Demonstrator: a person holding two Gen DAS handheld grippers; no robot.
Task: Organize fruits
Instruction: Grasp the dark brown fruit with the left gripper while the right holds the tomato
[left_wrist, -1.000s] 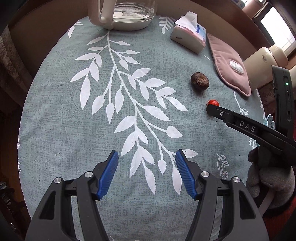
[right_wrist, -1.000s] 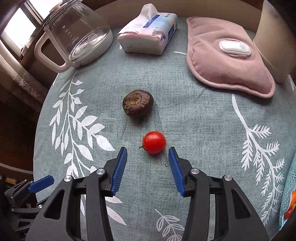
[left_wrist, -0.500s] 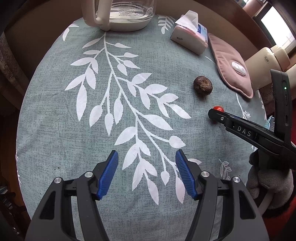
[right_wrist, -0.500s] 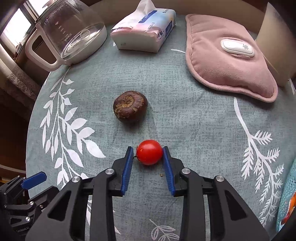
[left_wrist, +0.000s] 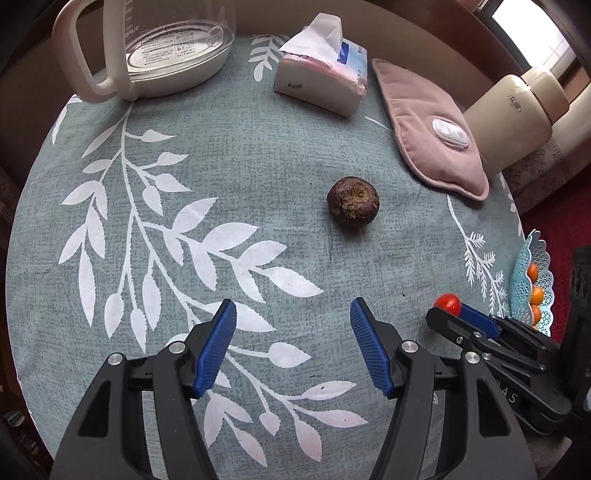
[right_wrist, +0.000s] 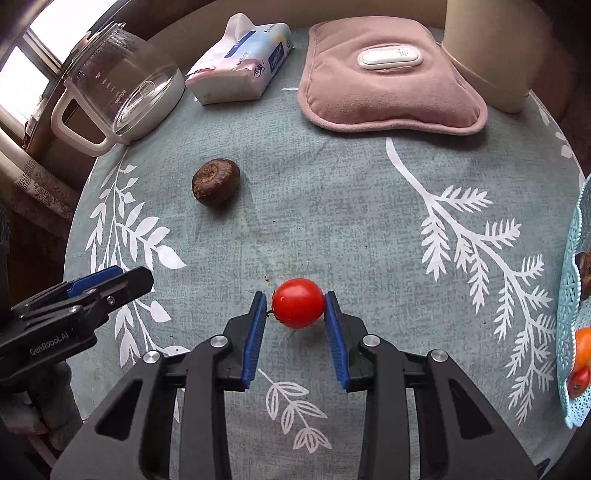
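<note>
Two steep close wrist views, shared tablecloth (left_wrist: 258, 155)

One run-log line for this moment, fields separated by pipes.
right gripper: shut on cherry tomato | left gripper: open, empty | brown fruit: on tablecloth | blue basket: holds fruit

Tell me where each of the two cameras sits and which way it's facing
Left wrist: on the left gripper, angled down at the tablecloth; its open jaws show, right gripper beside.
Right wrist: on the right gripper, facing down at the cherry tomato it grips; left gripper at the edge.
Shared: tomato, brown fruit, kettle, tissue pack, blue basket.
</note>
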